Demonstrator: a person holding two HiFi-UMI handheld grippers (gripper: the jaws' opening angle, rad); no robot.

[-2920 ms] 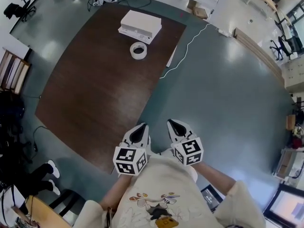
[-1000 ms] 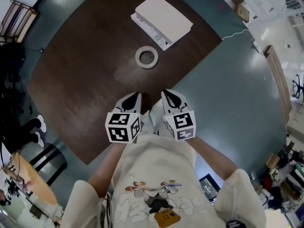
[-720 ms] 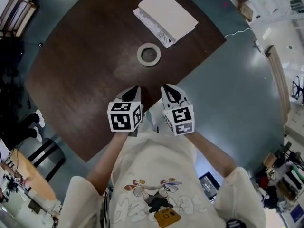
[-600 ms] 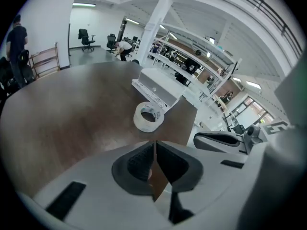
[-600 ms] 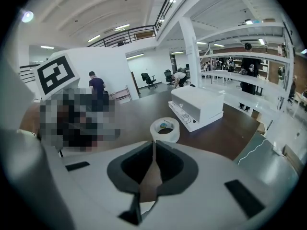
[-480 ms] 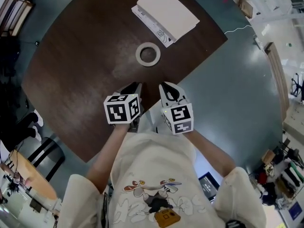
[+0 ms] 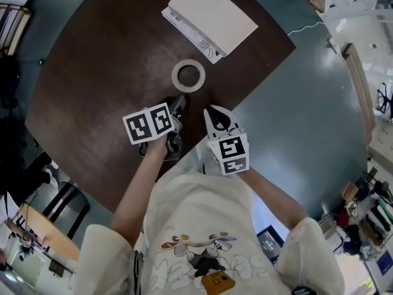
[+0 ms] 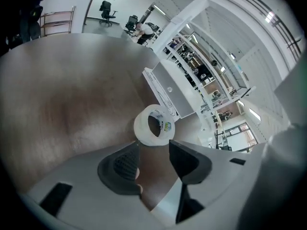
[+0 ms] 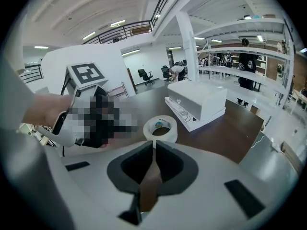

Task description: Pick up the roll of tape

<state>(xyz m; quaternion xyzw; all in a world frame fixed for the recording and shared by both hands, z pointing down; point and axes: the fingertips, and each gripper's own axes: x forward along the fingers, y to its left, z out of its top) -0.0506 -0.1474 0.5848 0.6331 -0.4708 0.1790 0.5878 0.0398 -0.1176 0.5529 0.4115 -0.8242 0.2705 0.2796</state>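
Right gripper (image 7: pixel 212 112): jaws together, empty, at the table (image 7: pixel 92 97) edge nearest the roll of tape (image 7: pixel 188 75). Left gripper (image 7: pixel 178 105): jaws opening, nothing between, tips just short of roll. Roll: white, lying flat, bare tabletop around; white box (image 7: pixel 212 14) beyond.

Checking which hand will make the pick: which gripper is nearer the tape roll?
The left gripper: its opening jaws, with nothing between them yet, reach almost to the tape roll, while the right gripper, shut, hangs farther back.
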